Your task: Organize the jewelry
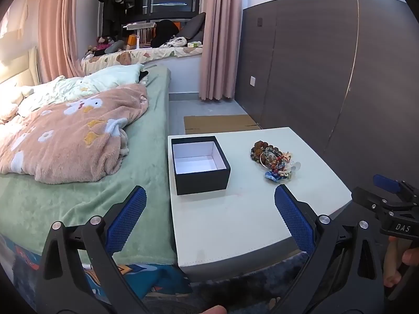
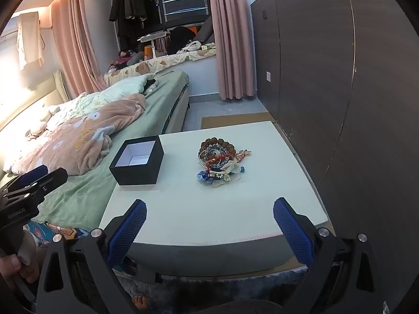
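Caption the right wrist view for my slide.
Open right claw facing tangled beaded jewelry pile beside empty black square box.

Dim, fisheye-warped, glare at left

Both wrist views face forward over near table (image 1: 235, 225) edge, left from bedside; share box (image 1: 200, 164), jewelry pile (image 2: 221, 163).

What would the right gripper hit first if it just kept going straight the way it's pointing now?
Most likely the jewelry pile. The right gripper, open and empty, hangs over the near edge of the white table, and the pile lies nearly dead ahead. Height is hard to judge, so it might meet the tabletop first.
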